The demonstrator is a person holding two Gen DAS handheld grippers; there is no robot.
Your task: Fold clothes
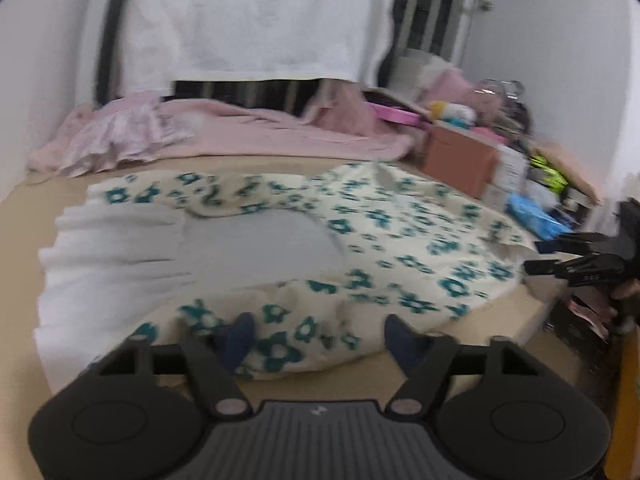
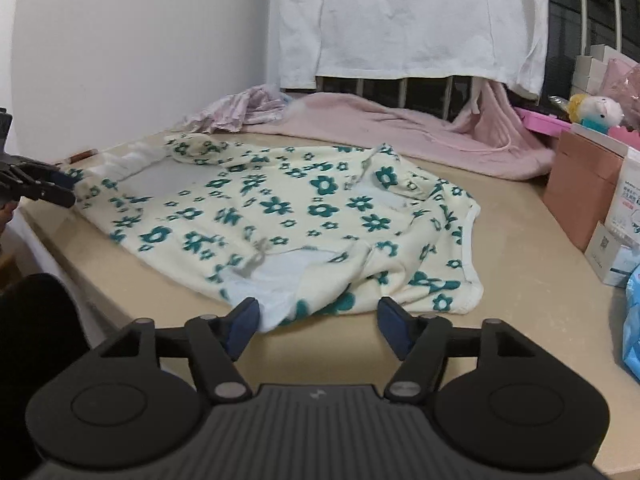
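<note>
A cream garment with teal flowers (image 1: 400,236) lies spread and rumpled on the beige table (image 1: 36,208), white lining showing at its left. My left gripper (image 1: 320,340) is open, its blue fingertips (image 1: 240,336) at the garment's near edge. In the right wrist view the same garment (image 2: 300,216) fills the table's (image 2: 520,280) middle. My right gripper (image 2: 318,320) is open and empty, just short of the garment's near hem. The left gripper also shows at the far left of the right wrist view (image 2: 60,188), by the garment's corner. The right gripper shows at the right edge of the left wrist view (image 1: 536,258).
A pink blanket (image 2: 400,128) and a crumpled pink cloth (image 2: 240,112) lie at the table's back. A white shirt (image 2: 400,20) hangs on the rail behind. Boxes (image 2: 580,188), a plush toy (image 2: 596,112) and a blue packet (image 2: 632,320) crowd the right side.
</note>
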